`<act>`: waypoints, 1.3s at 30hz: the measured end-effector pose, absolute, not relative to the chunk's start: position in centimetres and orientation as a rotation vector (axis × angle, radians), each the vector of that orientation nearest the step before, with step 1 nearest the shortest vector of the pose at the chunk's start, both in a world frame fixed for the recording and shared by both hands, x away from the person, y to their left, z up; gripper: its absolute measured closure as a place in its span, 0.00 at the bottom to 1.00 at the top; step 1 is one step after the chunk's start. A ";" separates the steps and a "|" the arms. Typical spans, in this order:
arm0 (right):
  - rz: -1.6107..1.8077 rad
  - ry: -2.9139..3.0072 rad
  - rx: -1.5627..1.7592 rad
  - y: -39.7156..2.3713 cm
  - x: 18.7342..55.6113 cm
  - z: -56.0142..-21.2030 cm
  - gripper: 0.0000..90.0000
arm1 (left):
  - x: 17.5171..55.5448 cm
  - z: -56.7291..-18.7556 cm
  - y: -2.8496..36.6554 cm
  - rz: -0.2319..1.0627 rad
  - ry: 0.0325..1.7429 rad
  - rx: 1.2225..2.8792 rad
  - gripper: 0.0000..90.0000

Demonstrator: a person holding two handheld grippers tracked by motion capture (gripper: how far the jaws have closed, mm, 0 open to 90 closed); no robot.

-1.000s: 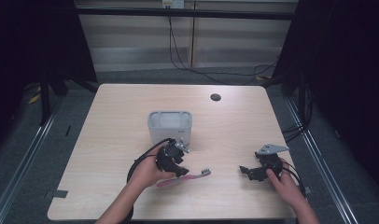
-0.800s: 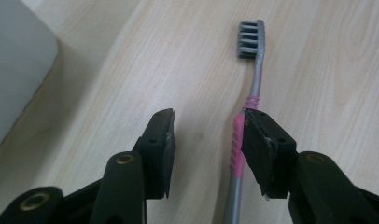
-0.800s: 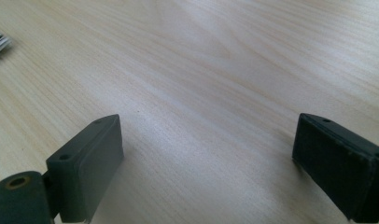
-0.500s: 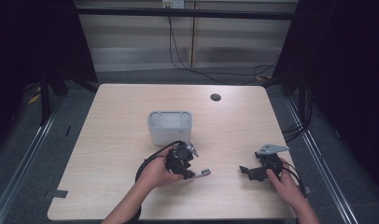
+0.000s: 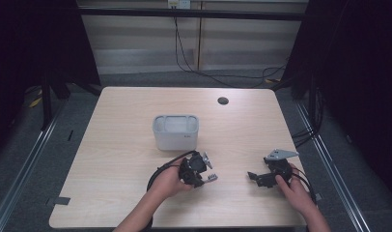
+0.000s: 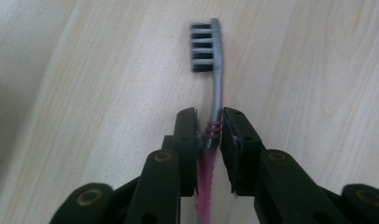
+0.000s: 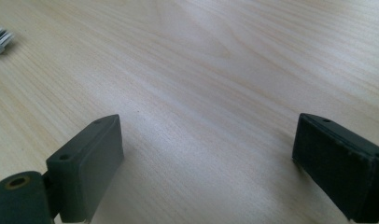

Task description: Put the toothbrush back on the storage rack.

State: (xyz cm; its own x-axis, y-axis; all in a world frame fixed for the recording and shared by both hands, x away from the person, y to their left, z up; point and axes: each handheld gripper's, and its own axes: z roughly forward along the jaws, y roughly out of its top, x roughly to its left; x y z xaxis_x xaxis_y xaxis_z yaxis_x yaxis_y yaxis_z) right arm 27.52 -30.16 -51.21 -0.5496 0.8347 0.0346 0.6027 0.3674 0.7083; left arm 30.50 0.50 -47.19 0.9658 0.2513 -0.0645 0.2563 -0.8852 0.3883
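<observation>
The left gripper (image 6: 209, 122) has its jaws pressed on the neck of a toothbrush (image 6: 214, 93) (pink handle, grey head), just below the bristles. The toothbrush lies over the table (image 5: 112, 145), in front of a grey bin (image 5: 175, 131). The right gripper (image 7: 206, 144) rests near the table's right edge, jaws wide apart and holding nothing.

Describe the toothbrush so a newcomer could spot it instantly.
On the wooden table, look in front of the grey container, toward the person. The toothbrush lies flat there between the left gripper's jaws, marked by its pink handle and grey bristled head.
</observation>
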 end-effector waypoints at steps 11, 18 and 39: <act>0.984 2.304 1.262 -30.2 27.5 -51.2 0.09 | 30.9 -46.1 1.2 -0.068 0.438 2.624 0.92; 0.983 2.304 1.262 -30.2 27.5 -51.2 0.09 | 31.5 -44.4 2.5 -0.036 0.473 2.533 0.92; 0.983 2.304 1.261 -30.2 27.5 -51.2 0.09 | 32.5 -40.0 5.8 0.111 0.583 2.222 0.92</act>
State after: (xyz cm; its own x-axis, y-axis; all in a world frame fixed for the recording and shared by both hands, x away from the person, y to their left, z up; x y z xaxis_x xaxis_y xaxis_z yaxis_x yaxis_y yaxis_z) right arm 27.53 -30.17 -51.21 -0.5509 0.8339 0.0349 0.6021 0.3682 0.7084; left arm 32.53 5.81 -39.98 0.8889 0.4444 -0.1111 0.3722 -0.5593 0.7407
